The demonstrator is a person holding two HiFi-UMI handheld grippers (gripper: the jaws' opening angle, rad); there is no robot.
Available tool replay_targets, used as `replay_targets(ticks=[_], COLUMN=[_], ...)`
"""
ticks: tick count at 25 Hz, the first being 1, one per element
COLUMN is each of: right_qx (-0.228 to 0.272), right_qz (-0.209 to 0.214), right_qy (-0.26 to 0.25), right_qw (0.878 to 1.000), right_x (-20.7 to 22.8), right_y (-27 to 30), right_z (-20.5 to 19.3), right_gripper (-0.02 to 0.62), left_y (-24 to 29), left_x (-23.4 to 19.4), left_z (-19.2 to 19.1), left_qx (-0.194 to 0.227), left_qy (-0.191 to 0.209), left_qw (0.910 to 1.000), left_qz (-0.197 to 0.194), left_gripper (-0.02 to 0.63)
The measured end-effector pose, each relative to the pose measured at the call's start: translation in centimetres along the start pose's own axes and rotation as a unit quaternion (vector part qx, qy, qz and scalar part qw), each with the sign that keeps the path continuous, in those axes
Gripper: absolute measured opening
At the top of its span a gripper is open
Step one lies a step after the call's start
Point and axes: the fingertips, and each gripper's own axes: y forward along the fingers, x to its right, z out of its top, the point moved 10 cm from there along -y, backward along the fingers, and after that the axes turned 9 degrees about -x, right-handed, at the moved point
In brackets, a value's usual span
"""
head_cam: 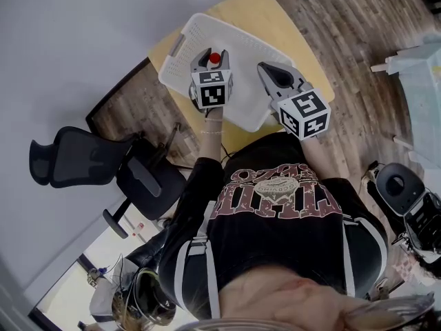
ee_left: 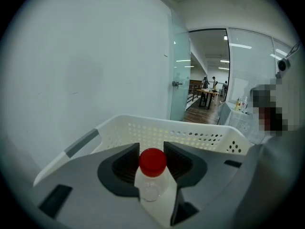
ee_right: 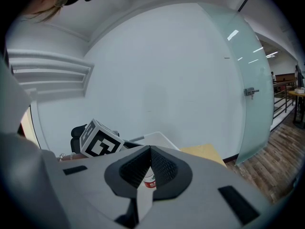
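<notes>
Left gripper view is showing the left gripper (ee_left: 152,148) closing its two dark ribbed jaws on a small clear plastic bottle (ee_left: 151,187). The bottle is standing upright between them. Its round red cap (ee_left: 152,162) is sitting right at the jaw tips, with a pad pressing in from either side. The jaws are standing only as far apart as the bottle's top is wide. The clear body is hanging down toward the near edge of the view.

Just beyond the jaws, a white plastic basket (ee_left: 190,135) with a perforated wall and a grey handle on its left end is spreading across the view. From the head view, the left gripper is hovering over this basket. The basket is lying on a light wooden table (head_cam: 262,12) against the pale wall.

The right gripper (ee_right: 150,149) is holding its jaws together, the tips meeting in a point and gripping nothing. Through the narrow gap below the tips a bit of the bottle's red label is showing, farther off. The left gripper's marker cube (ee_right: 97,142) is sitting to its left. The right gripper is hanging near the right edge of the basket, just beside the left one.

A black office chair (head_cam: 76,157) is standing on the wood floor, to the left and nearer than the table.
</notes>
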Motion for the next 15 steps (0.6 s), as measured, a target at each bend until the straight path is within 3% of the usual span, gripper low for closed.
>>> replay_targets(ticks=[15], right_qx=[0.012], right_qz=[-0.013], right_qy=[-0.002], right_qw=[1.0], right_x=[-2.1], right_y=[-0.7], right_z=[-0.4], right_gripper=[0.017], left_y=[-1.6], left_x=[-0.8], left_z=[-1.3], left_qx=[0.005], left_qy=[-0.002], left_qw=[0.9998], left_qz=[-0.017], left_gripper=[0.19])
